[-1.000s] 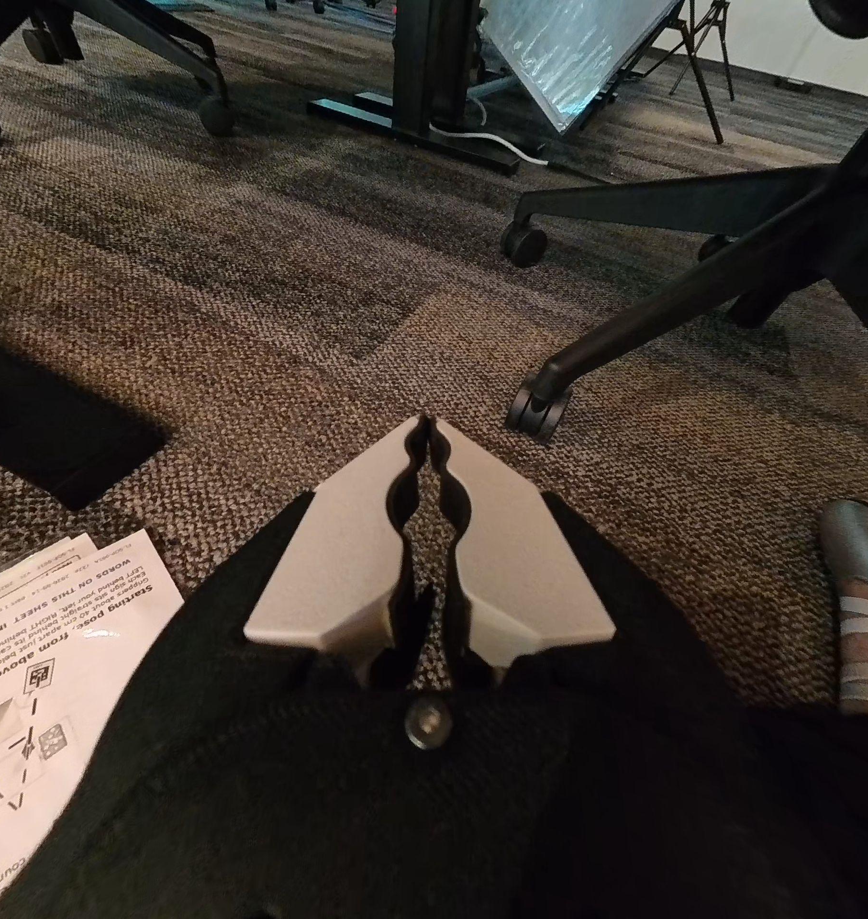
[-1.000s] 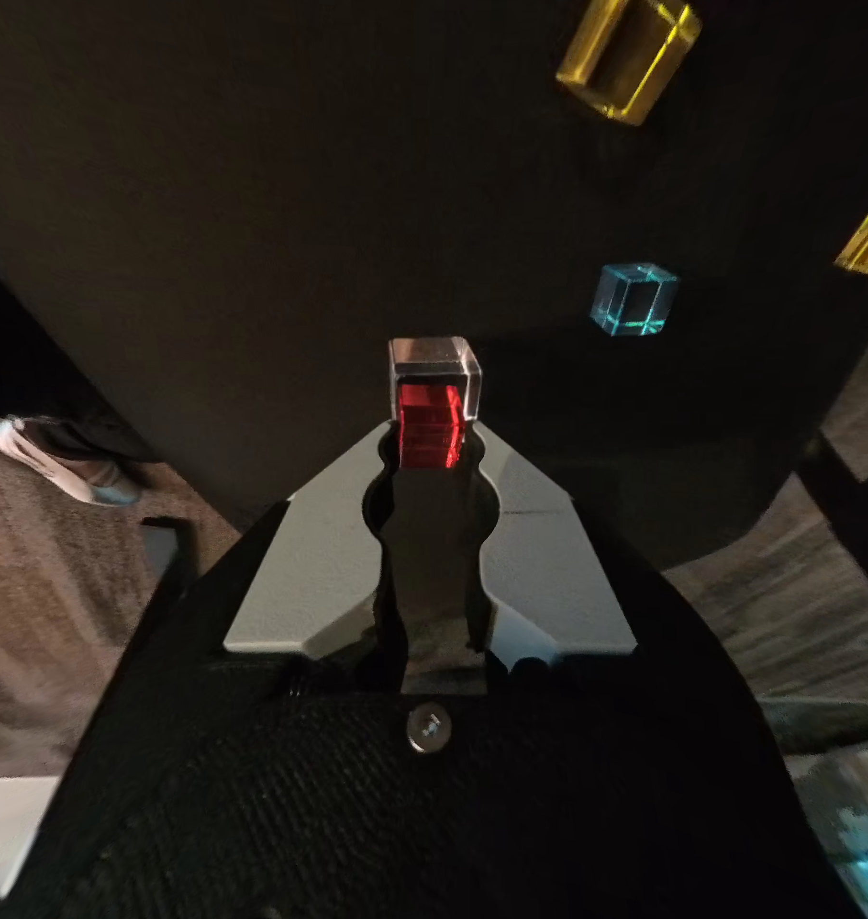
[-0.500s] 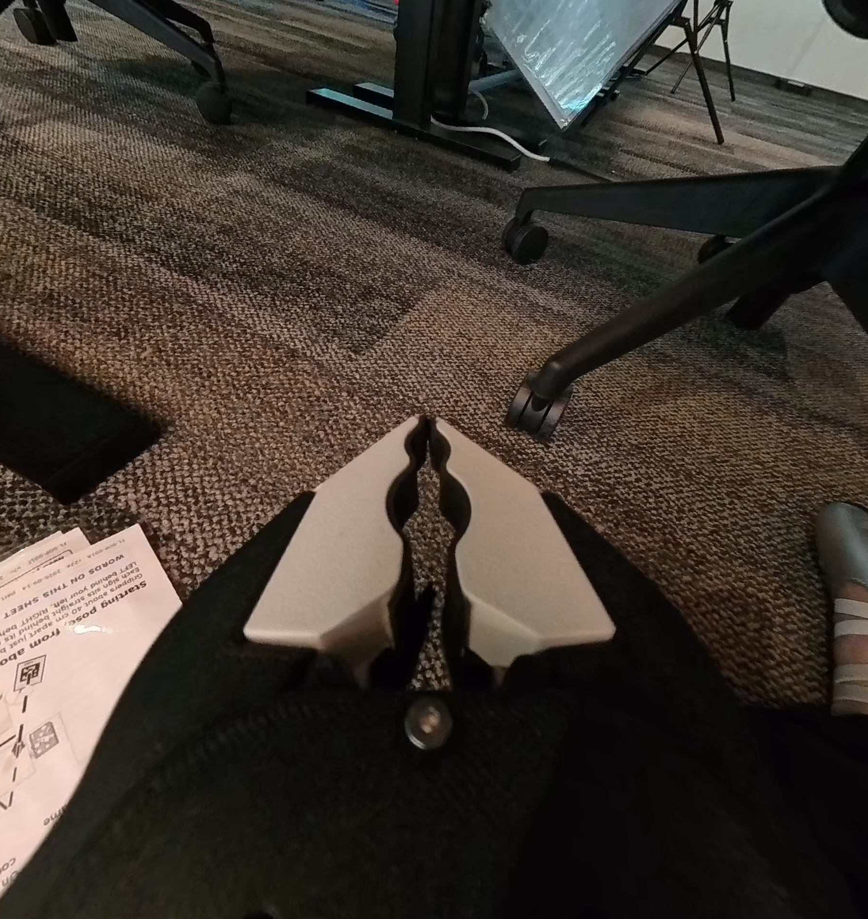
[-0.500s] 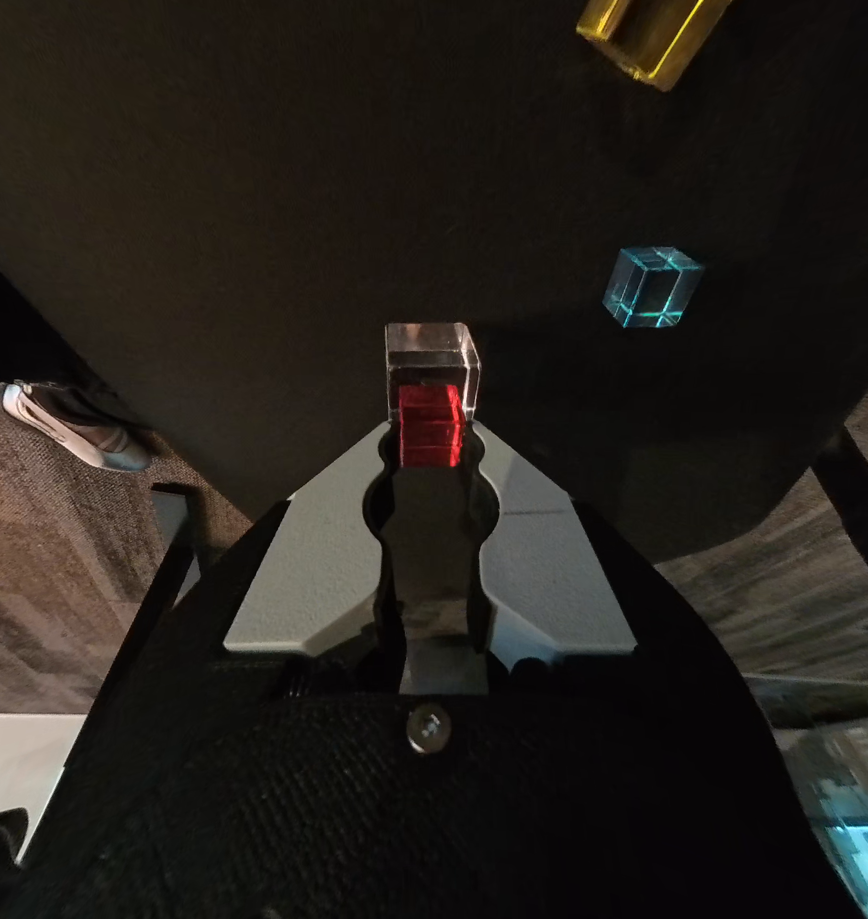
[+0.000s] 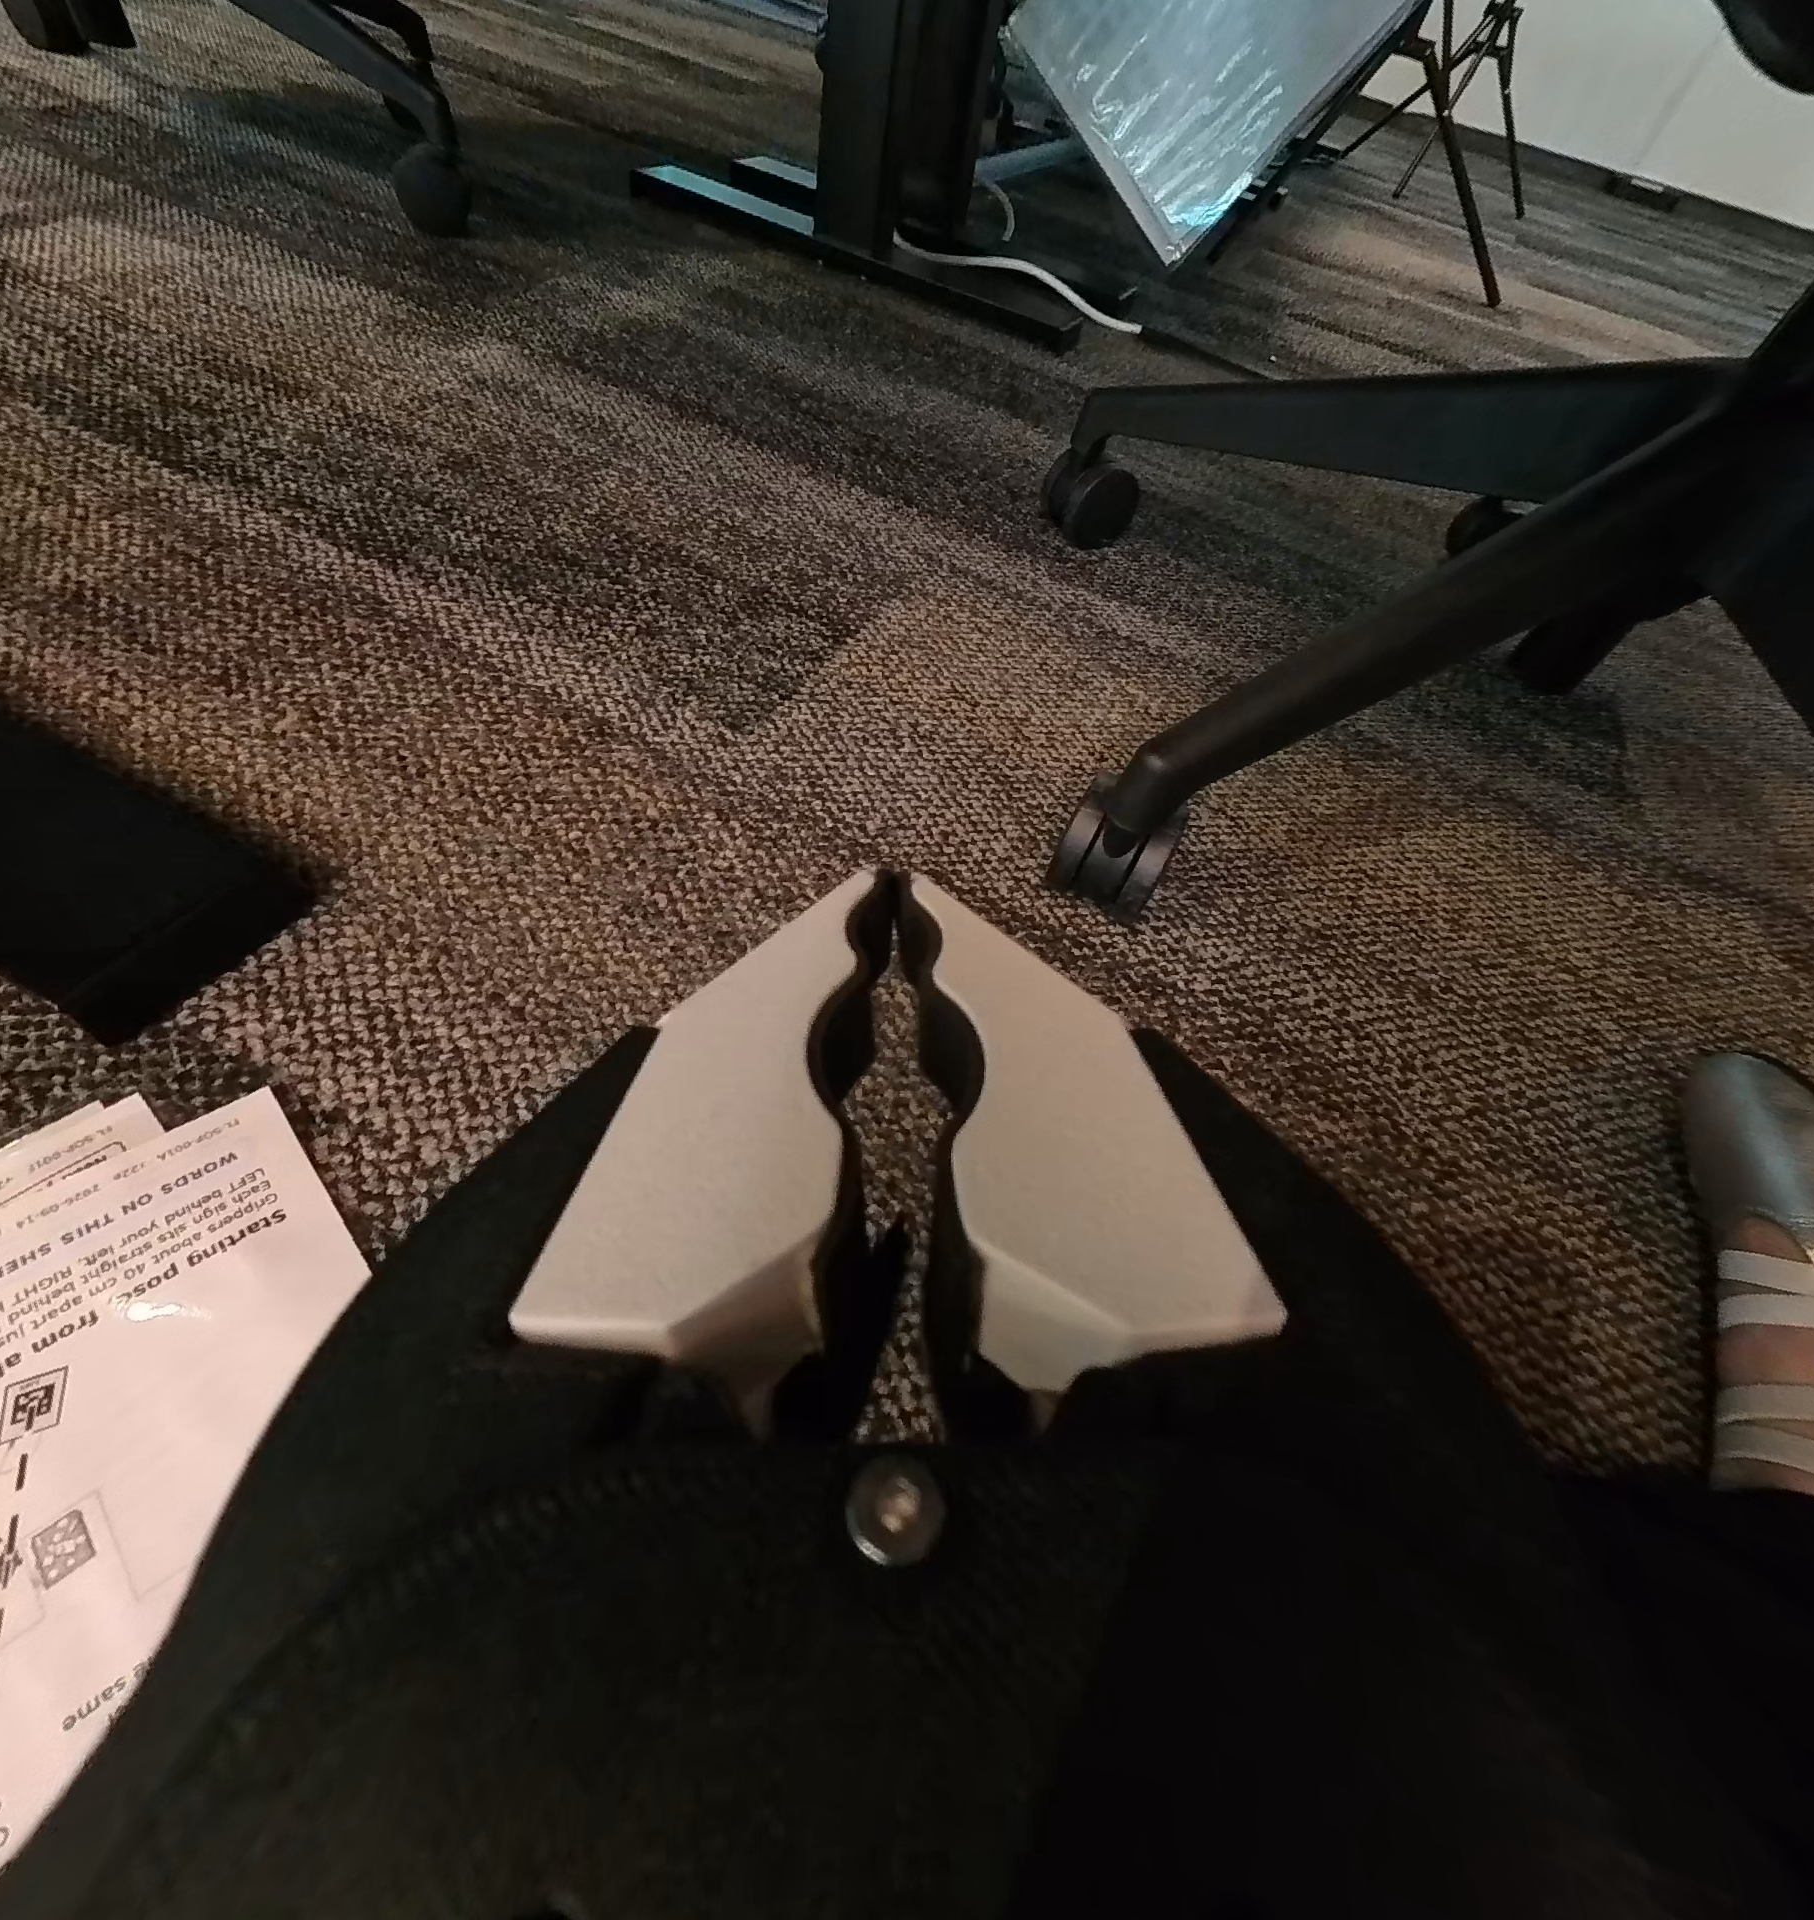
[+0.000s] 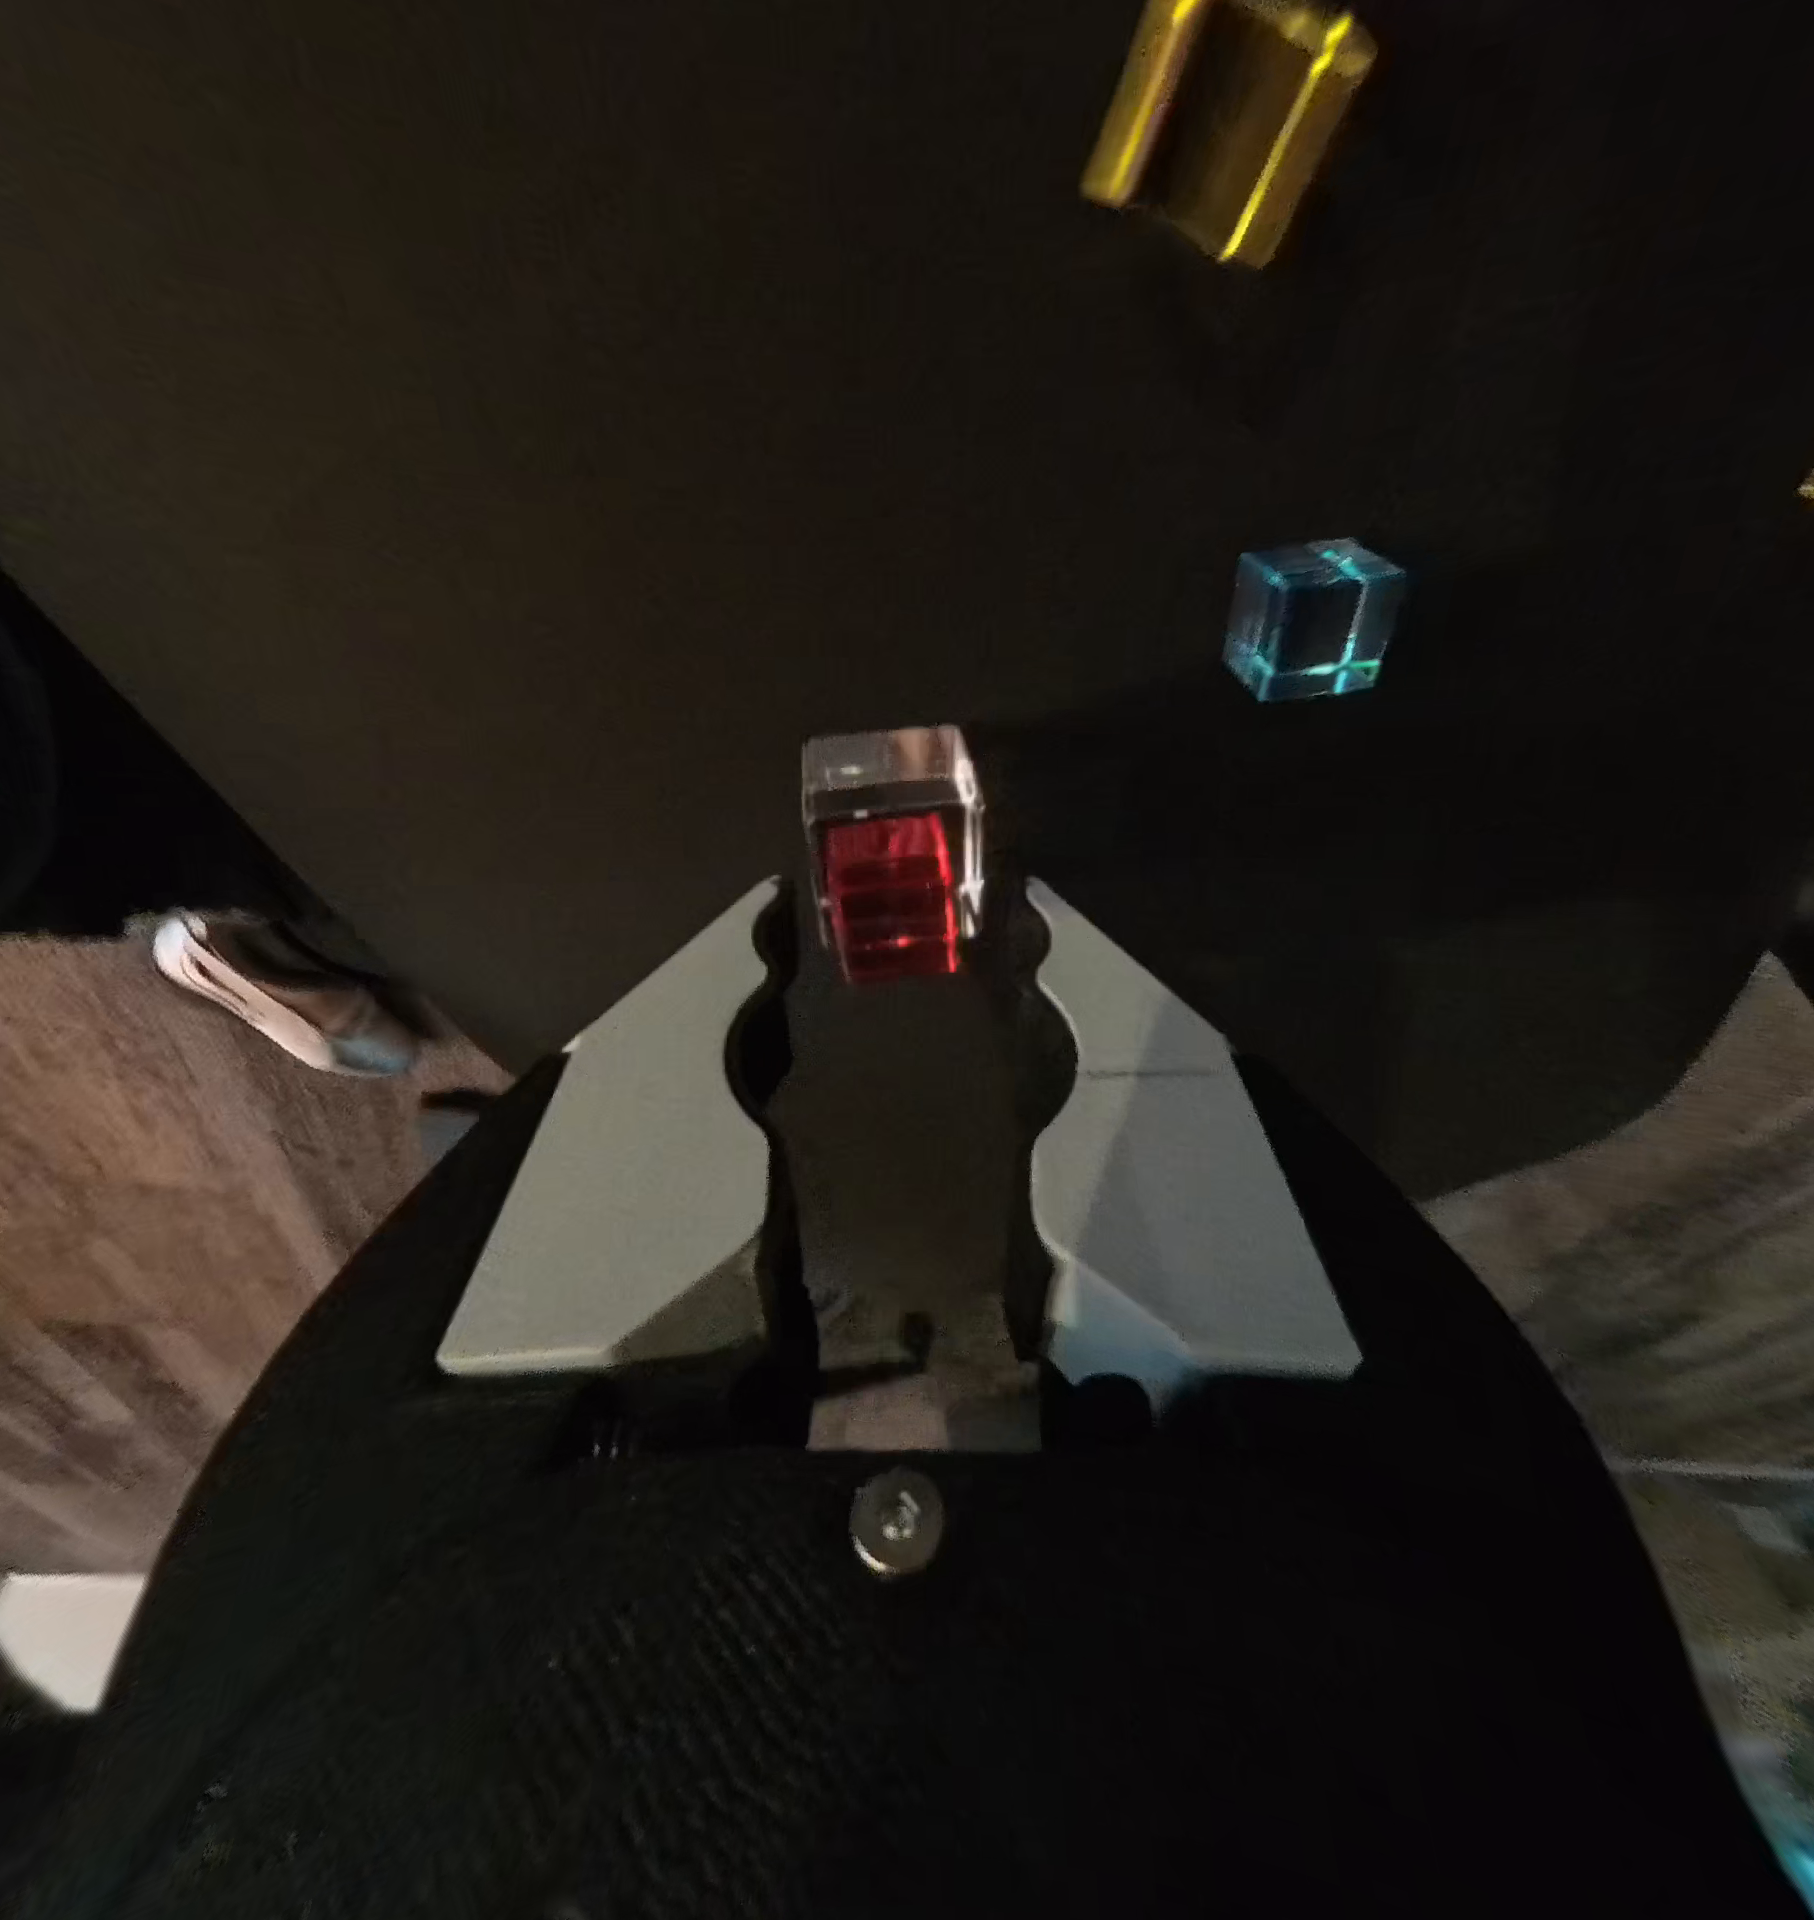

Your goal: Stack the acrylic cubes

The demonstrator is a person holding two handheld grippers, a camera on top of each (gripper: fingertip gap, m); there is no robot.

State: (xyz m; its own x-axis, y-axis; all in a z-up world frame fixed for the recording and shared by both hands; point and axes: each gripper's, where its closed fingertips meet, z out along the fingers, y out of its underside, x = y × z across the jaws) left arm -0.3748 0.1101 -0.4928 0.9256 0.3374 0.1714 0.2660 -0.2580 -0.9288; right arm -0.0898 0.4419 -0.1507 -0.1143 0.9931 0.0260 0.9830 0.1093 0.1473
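Note:
In the right wrist view a red cube and a clear cube stand together, touching, on a black tabletop. The red one shows on the near side; I cannot tell which is on top. My right gripper is open. Its fingertips flank the red cube with a dark gap on each side, so nothing is gripped. In the left wrist view my left gripper is shut and empty, held over brown carpet.
A blue cube and yellow blocks lie farther right on the tabletop. A shoe is on the floor at left. By the left gripper are a chair caster, printed sheets, a silver shoe and a desk foot. Spacing between my two grippers at the tips: around 55 cm.
My right gripper's pads were tight against the red cube; they have now spread apart and let it go. The cubes stay in place. My left gripper has barely moved and stays shut.

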